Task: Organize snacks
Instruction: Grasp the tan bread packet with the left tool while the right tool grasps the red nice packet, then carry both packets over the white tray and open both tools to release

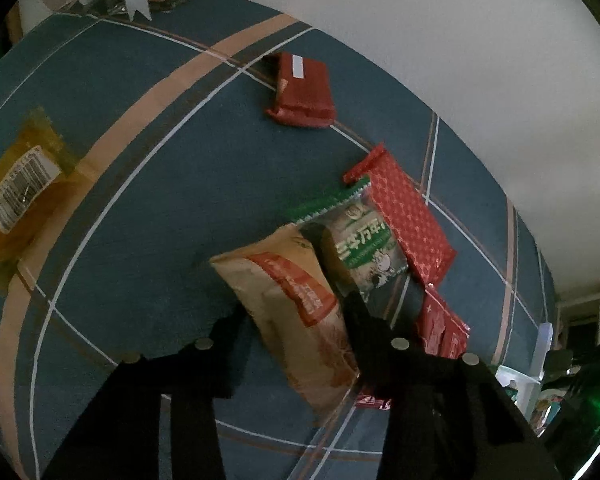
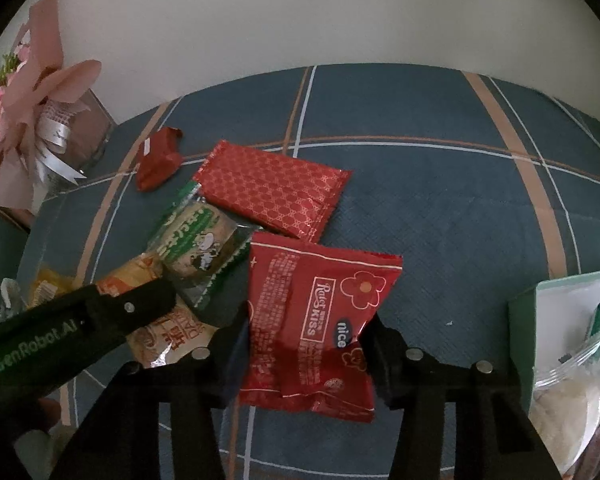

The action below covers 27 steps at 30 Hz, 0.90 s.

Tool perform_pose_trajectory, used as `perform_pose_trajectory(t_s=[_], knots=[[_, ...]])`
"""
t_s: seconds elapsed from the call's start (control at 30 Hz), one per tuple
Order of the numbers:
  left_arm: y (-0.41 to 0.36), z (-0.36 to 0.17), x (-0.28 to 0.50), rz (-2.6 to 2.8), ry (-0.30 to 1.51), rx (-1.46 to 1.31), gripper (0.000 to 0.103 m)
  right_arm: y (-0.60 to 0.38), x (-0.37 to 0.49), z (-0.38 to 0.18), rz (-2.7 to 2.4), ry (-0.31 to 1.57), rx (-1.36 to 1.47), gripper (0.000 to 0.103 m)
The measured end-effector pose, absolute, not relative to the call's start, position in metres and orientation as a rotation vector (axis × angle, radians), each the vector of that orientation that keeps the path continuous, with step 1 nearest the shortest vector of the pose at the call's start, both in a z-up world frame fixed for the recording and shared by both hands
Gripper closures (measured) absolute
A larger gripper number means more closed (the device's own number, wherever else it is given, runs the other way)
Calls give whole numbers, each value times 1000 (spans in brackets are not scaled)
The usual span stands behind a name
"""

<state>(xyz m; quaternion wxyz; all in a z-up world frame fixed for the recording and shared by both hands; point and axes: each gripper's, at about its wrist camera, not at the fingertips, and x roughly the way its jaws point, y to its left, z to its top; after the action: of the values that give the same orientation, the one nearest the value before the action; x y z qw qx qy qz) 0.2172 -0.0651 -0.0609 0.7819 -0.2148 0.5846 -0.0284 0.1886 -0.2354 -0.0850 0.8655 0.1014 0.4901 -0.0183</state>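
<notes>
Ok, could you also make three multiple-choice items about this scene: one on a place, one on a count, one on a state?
1. Which packet lies between the fingers of the right gripper?
A. the yellow one
B. the red one with the flower print
C. the green-edged one

2. How many red packets does the right wrist view show on the cloth?
A. one
B. two
C. three

3. In what state is the pale green box?
A. it holds packets
B. it is empty
C. a lid covers it

Answers:
1 B: the flower-print packet lies between the fingers of the right gripper.
2 C: there are also the small crumpled packet and the patterned packet.
3 A: the pale green box is open, with boxed packets inside.
</notes>
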Motion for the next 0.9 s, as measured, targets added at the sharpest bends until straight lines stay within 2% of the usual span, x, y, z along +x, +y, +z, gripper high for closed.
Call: perform_pose_trajectory(t_s=[0.07,0.13,0.53,0.9], knots=[[-62,-60,218,-60,1261,-471,63,-236,188,-84,-36,1027,218,50],[-58,-58,215,-56,1258,-487,64,-238,187,-81,-33,1024,224,50],[-47,-15,196,-69,1197,-542,65,-248,164,-50,-48,1000,254,50],[-68,24,173,-110,1152,-531,65,-257,135,-3,-78,957,274,50]])
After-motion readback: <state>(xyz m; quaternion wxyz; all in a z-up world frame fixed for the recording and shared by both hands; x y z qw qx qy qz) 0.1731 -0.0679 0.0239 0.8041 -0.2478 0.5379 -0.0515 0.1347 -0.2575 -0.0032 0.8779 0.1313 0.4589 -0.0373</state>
